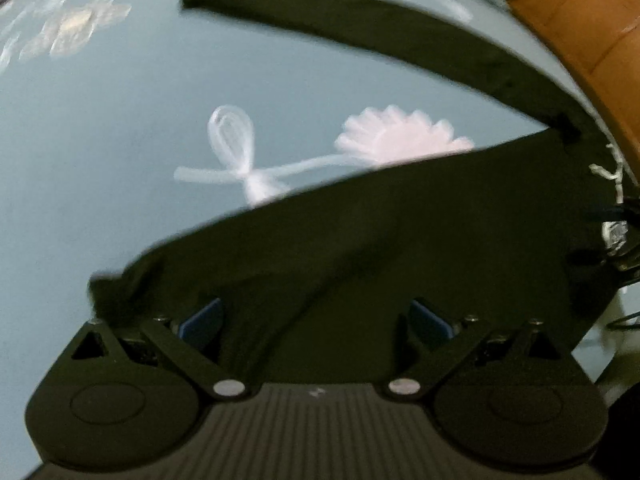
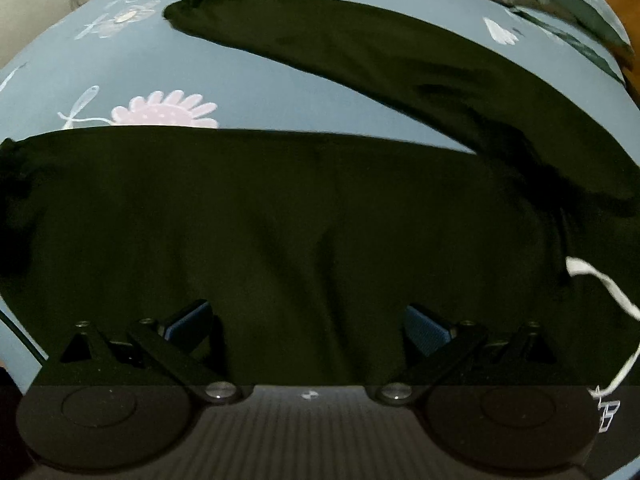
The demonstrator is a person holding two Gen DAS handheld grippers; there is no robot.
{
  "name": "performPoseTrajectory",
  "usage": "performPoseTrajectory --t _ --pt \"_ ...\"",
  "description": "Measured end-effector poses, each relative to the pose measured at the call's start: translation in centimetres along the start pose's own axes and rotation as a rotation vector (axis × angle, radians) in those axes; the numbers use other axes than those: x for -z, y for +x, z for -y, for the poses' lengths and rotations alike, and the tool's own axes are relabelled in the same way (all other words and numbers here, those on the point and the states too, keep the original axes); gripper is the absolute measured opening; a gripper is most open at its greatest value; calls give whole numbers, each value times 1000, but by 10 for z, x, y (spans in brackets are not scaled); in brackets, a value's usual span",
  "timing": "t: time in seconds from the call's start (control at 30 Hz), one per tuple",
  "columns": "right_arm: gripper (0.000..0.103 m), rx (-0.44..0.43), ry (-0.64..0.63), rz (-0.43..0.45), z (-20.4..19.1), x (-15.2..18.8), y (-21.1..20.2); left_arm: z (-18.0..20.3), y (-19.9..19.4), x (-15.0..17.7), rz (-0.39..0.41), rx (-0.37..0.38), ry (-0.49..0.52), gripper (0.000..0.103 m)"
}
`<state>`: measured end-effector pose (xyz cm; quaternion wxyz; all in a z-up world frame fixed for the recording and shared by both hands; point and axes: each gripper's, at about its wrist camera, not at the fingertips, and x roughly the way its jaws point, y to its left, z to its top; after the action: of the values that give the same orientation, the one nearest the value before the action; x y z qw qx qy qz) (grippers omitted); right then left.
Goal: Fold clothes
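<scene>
dark trousers (image 2: 280,208) (2 legs splayed) lie flat.

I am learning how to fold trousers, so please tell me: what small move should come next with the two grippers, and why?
Probably lower both grippers and close them on the near trouser leg. The left gripper and right gripper both hover open over it, holding nothing. The far leg lies spread apart on the floral bedsheet, so one leg likely must be carried over the other.
</scene>
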<state>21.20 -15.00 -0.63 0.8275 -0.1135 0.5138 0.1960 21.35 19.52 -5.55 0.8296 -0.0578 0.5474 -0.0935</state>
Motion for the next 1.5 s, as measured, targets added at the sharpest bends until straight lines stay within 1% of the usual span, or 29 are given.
performPoseTrajectory --t 0.07,0.13,0.23,0.33,0.4,0.47,0.5,0.6,0.63,0.7,0.8,0.83,0.93,0.97,1.03,1.07,1.17,1.23,1.3,1.43,1.5 --pt "103 0 29 -8 5 2 4 -4 -6 -1 0 -9 -1 98" --pt "103 -3 55 -14 10 3 9 -4 -15 -7 26 -2 -23 98" --pt "103 4 53 -16 8 -1 15 1 -25 -20 102 87 -41 98" --pt "103 7 36 -20 4 -3 16 4 -9 -29 77 111 -47 98" --pt "103 7 33 -24 4 -2 16 4 5 -32 24 109 -65 98" --pt "103 8 35 -27 4 0 15 4 11 -30 10 104 -67 98" --pt "103 7 38 -27 5 1 15 5 13 -31 17 96 -59 98" --pt "103 7 48 -27 6 1 17 6 19 -35 72 31 -11 100" --pt "103 9 48 -27 6 0 18 6 21 -37 77 27 -2 102" --pt "103 12 46 -27 6 0 19 10 22 -42 97 -8 32 102" --pt "103 12 47 -25 6 1 19 8 16 -48 101 -45 33 101" --pt "103 13 47 -25 6 1 18 7 9 -48 108 -34 25 101" --pt "103 14 49 -24 6 1 19 6 -17 -44 137 42 2 101" --pt "103 14 50 -24 6 1 20 9 -23 -40 133 74 1 101" --pt "103 13 54 -21 7 1 20 14 -25 -32 96 140 -8 101" --pt "103 13 55 -20 7 1 21 15 -21 -27 77 150 -16 101" --pt "103 12 56 -17 7 1 22 16 -4 -15 25 144 -41 101" --pt "103 13 55 -12 6 2 22 10 4 -10 1 127 -80 101" --pt "103 13 53 -10 6 2 21 3 3 -8 -24 120 -101 102" --pt "103 9 49 -7 7 2 22 1 -5 -5 -95 93 -100 101" --pt "103 8 48 -7 7 2 22 4 -10 -9 -67 118 -101 101"
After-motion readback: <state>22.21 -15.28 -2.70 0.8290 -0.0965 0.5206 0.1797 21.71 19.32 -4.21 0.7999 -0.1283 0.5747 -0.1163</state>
